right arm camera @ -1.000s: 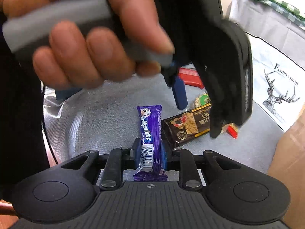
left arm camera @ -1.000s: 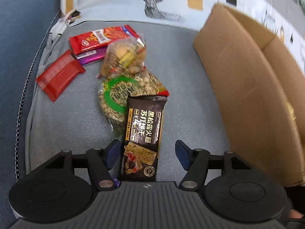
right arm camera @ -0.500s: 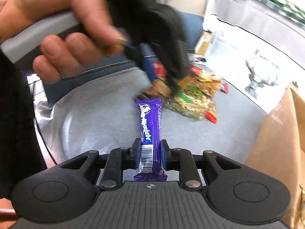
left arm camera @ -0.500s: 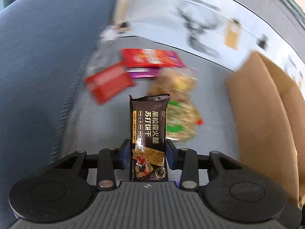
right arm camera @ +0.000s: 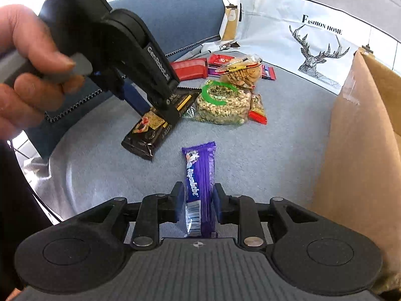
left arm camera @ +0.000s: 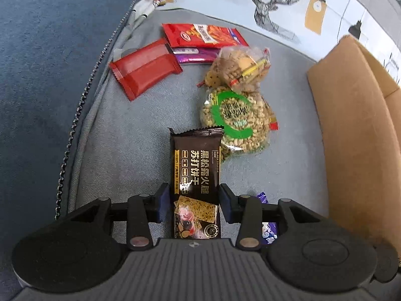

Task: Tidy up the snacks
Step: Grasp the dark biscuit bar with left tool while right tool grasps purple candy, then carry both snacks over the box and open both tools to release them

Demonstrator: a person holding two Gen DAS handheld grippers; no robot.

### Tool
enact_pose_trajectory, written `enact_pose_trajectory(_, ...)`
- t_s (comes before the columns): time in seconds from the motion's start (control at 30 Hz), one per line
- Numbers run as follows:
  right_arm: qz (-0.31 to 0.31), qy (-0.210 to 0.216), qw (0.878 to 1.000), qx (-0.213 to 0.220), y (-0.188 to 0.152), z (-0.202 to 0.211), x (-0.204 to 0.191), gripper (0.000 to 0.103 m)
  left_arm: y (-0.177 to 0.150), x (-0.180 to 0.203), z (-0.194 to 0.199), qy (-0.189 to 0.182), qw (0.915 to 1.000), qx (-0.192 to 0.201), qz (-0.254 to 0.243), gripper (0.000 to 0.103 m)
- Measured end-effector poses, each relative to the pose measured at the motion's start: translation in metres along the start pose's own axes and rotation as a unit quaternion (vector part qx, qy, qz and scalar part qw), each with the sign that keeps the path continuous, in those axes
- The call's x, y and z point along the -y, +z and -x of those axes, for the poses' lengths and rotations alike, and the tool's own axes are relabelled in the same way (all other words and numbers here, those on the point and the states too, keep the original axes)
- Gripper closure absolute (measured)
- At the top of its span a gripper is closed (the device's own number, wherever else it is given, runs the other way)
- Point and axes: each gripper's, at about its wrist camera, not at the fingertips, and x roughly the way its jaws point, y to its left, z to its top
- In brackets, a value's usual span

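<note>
My left gripper [left arm camera: 195, 202] is shut on a black cracker packet [left arm camera: 196, 173] and holds it above the grey sofa cushion [left arm camera: 130, 155]. The same packet [right arm camera: 153, 128] hangs from that gripper in the right wrist view. My right gripper [right arm camera: 198, 200] is shut on a purple candy bar [right arm camera: 199, 175], also lifted; the bar's end shows in the left wrist view [left arm camera: 268, 228]. On the cushion lie a peanut bag with a green ring [left arm camera: 236, 120], a clear snack bag [left arm camera: 240, 67], a red packet [left arm camera: 145, 69], a red chips packet [left arm camera: 203, 35] and a purple bar [left arm camera: 193, 55].
An open cardboard box [left arm camera: 356, 125] stands at the right, its wall close to both grippers [right arm camera: 363, 150]. A blue sofa back [left arm camera: 50, 75] rises at the left. A white deer-print cover [right arm camera: 313, 40] lies behind the snacks.
My left gripper closed on the black cracker packet and lifted it off the pile. My right gripper kept hold of the purple bar and drew back from the left gripper.
</note>
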Motion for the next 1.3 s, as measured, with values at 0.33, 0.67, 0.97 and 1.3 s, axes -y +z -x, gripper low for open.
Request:
enact_pose_trajectory(0.33, 0.003, 0.008, 1.000, -0.008, 0.002, -0.012, -0.001, 0.080, -0.002, 0.006, -0.008, 0.013, 0.9997, -0.012, -0.016, 0.060)
enact_pose_trajectory(0.67, -0.012, -0.020, 1.000, -0.013, 0.000, -0.013, 0.009, 0.086, -0.001, 0.002, -0.008, 0.020, 0.9997, -0.013, -0.011, 0.060)
enact_pose_trajectory(0.97, -0.005, -0.026, 0.999, 0.023, 0.002, 0.000, 0.007, 0.088, 0.001, -0.002, 0.014, 0.003, 0.9992, 0.040, 0.006, 0.061)
enact_pose_trajectory(1.3, -0.009, -0.029, 0.992, 0.119, 0.020, 0.060, 0.005, 0.088, -0.001, 0.012, 0.064, -0.007, 0.9916, 0.129, -0.004, 0.061)
